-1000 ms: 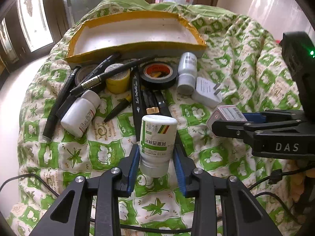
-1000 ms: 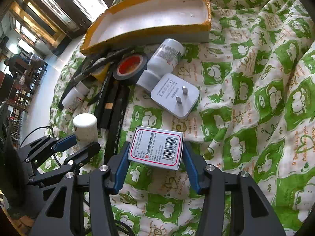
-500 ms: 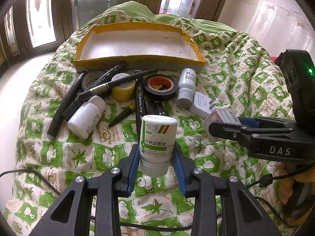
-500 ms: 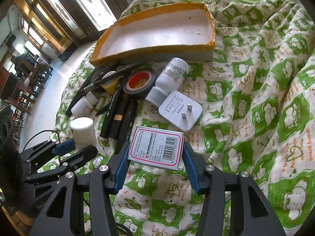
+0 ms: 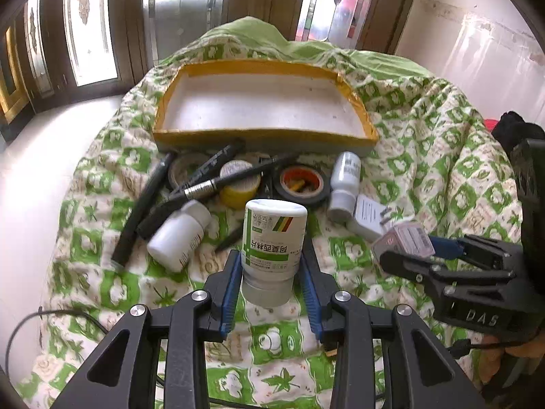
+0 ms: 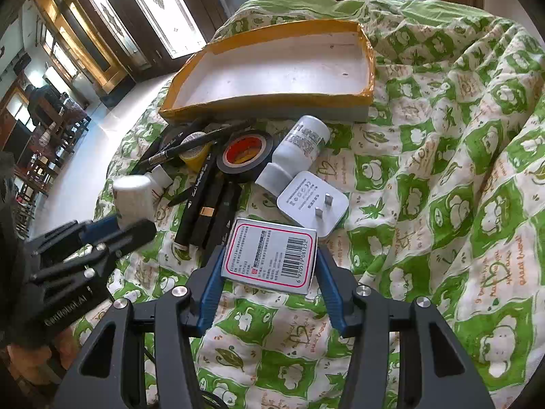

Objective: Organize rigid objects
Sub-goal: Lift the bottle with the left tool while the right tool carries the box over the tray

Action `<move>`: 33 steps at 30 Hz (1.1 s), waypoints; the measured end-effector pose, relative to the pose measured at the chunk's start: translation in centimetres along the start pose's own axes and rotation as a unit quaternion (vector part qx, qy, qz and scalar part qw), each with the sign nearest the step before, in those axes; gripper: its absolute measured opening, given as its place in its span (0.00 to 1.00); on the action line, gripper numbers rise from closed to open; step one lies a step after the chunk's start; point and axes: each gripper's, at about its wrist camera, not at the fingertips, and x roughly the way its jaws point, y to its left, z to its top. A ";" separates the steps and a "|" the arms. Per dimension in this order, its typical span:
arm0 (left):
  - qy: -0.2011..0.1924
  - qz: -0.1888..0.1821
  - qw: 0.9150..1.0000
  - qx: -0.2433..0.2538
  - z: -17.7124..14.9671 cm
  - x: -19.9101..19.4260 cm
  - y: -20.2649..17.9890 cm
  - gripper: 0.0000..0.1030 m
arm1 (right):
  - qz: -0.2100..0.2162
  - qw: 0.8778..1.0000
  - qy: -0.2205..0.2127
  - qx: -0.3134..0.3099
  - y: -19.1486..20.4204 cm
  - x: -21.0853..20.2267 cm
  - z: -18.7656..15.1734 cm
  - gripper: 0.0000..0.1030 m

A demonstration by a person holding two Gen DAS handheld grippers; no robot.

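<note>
Three white bottles (image 5: 272, 238), one tray (image 5: 265, 133), three tape rolls (image 5: 301, 184)

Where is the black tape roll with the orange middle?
In the right wrist view the black tape roll lies on the green quilt, just in front of the yellow-edged tray, between the yellow tape roll and a lying white bottle.

Dark wood-framed windows (image 5: 92, 34) — daylight; pale floor (image 5: 30, 156); whitish wall (image 5: 477, 34).
</note>
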 end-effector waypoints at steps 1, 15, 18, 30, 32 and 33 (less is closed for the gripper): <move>-0.003 -0.001 1.000 -0.001 0.3 -0.2 0.2 0.34 | -0.001 1.000 -0.001 -0.001 0.1 -0.1 0.0 0.50; -0.026 0.004 0.999 -0.021 4.1 -0.5 3.2 0.34 | -0.001 1.000 -0.010 0.003 0.9 -1.4 2.2 0.50; -0.028 0.003 0.999 -0.024 4.7 -0.5 3.5 0.34 | -0.001 1.000 -0.015 0.004 1.0 -1.4 3.1 0.50; -0.026 0.001 0.999 -0.027 6.8 0.5 4.3 0.34 | -0.001 1.000 -0.030 0.006 1.6 -1.0 6.3 0.50; -0.027 0.002 0.999 -0.027 7.2 0.6 4.4 0.34 | -0.001 0.999 -0.033 0.008 1.6 -1.0 7.1 0.50; -0.027 0.000 0.999 -0.028 7.6 0.7 4.5 0.34 | -0.001 0.999 -0.035 0.009 1.6 -0.9 7.5 0.50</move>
